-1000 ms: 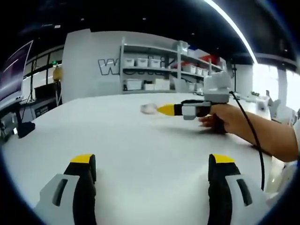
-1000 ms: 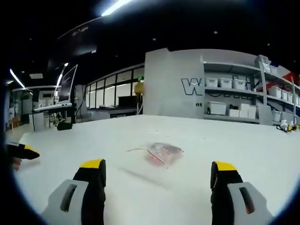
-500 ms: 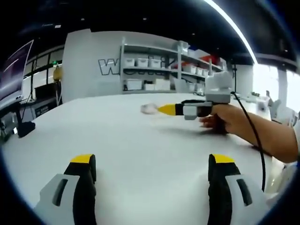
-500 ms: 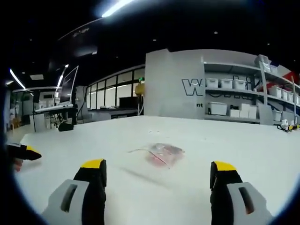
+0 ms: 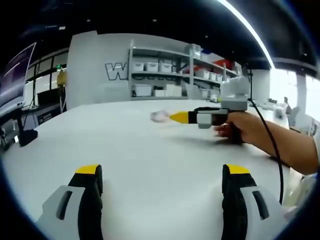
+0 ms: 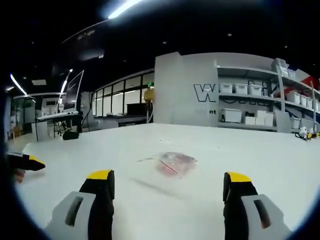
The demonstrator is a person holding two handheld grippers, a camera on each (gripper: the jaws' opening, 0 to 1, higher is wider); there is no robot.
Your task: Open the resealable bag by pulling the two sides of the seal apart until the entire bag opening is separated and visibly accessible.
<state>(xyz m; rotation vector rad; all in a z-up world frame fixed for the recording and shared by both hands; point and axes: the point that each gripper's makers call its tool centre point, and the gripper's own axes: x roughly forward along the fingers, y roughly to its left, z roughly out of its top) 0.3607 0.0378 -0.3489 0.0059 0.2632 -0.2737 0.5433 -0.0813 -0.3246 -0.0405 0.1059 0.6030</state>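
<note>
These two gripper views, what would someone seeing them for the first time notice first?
Probably the small clear resealable bag with something reddish inside, lying alone on the wide white table ahead of the open right gripper. Next, in the left gripper view, a hand holding the right gripper out over the table, its yellow tip pointing at the bag. Behind stands a grey wall with shelves of white bins.
</note>
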